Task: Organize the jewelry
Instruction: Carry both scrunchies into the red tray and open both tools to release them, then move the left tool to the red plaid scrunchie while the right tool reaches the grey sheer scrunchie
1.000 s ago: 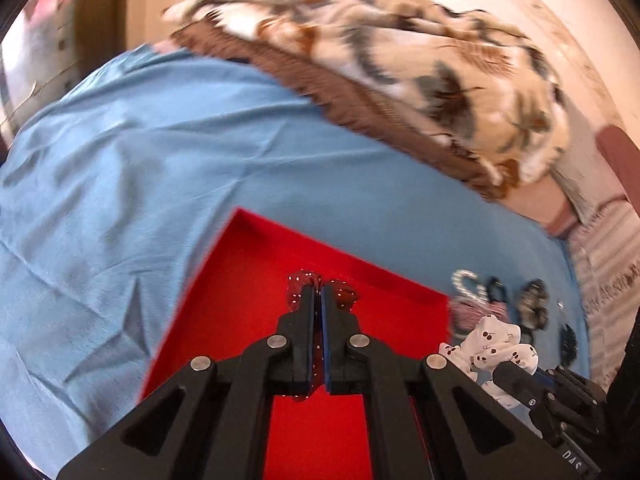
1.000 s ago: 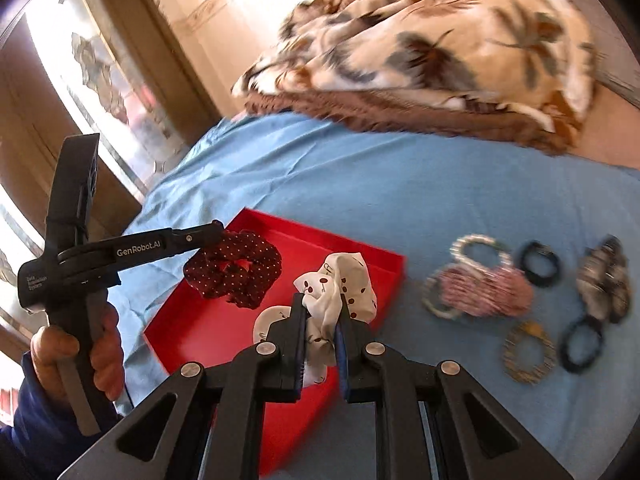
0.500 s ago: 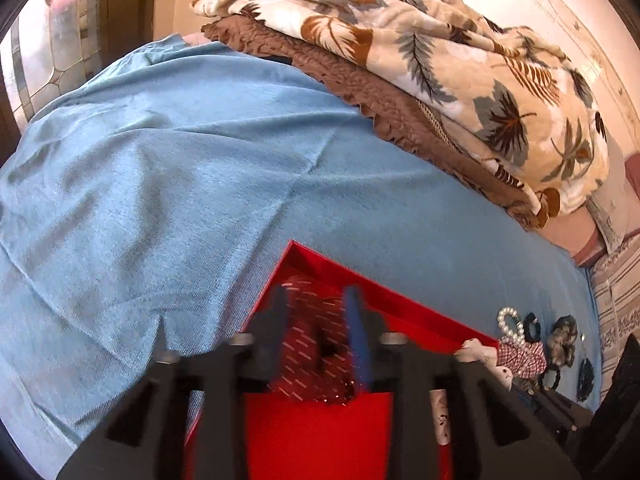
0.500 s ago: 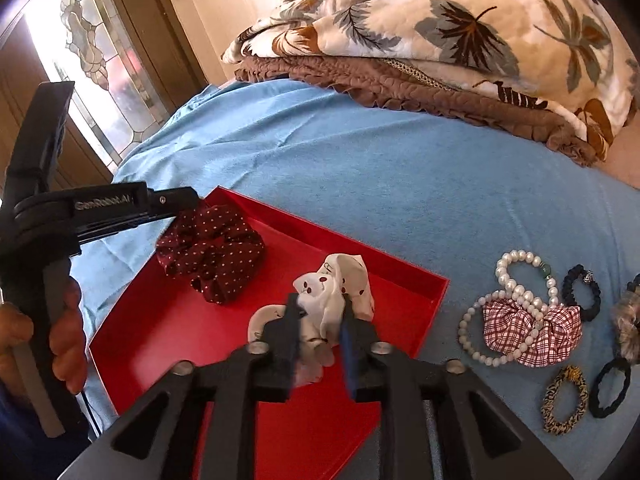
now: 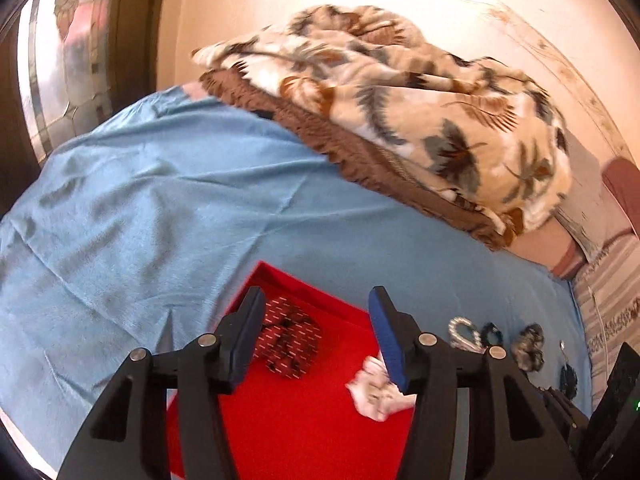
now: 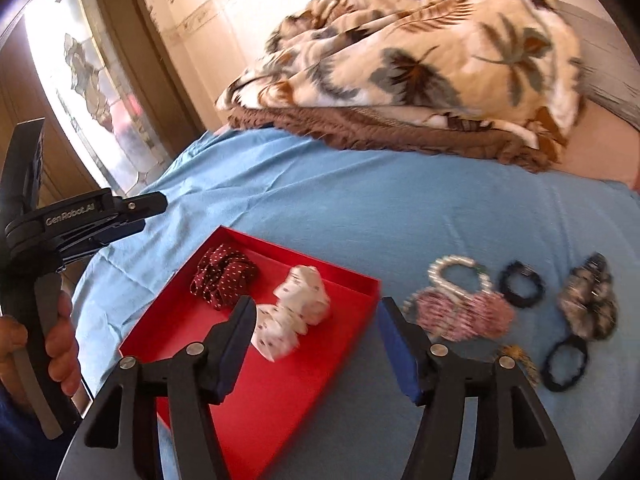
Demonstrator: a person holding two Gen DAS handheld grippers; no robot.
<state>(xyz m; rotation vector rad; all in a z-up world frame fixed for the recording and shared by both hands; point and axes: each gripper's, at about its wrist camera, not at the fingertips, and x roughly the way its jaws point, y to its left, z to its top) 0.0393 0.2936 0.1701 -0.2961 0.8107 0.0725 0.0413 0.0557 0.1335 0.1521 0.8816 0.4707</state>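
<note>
A red tray [image 6: 320, 392] lies on the blue bedsheet; it also shows in the left wrist view [image 5: 296, 432]. In it lie a dark red dotted scrunchie [image 6: 224, 276] [image 5: 286, 340] and a white dotted scrunchie [image 6: 292, 312] [image 5: 378, 396]. My left gripper [image 5: 318, 336] is open and empty above the tray; in the right wrist view it [image 6: 140, 210] hovers left of the tray. My right gripper [image 6: 316, 344] is open and empty above the tray's near right part. Right of the tray lie a pearl bracelet [image 6: 456, 270], a red checked scrunchie [image 6: 460, 314], black hair ties [image 6: 522, 284] and a grey patterned scrunchie [image 6: 588, 304].
A leaf-patterned blanket [image 6: 420, 68] with a brown edge is piled at the far end of the bed. A stained-glass window [image 6: 88, 92] is on the left. A small leopard-print hair tie [image 6: 520, 360] lies near my right fingers.
Both grippers have opened and let go. The dark red scrunchie and the white scrunchie now lie in the tray. Both grippers have lifted and pulled back.
</note>
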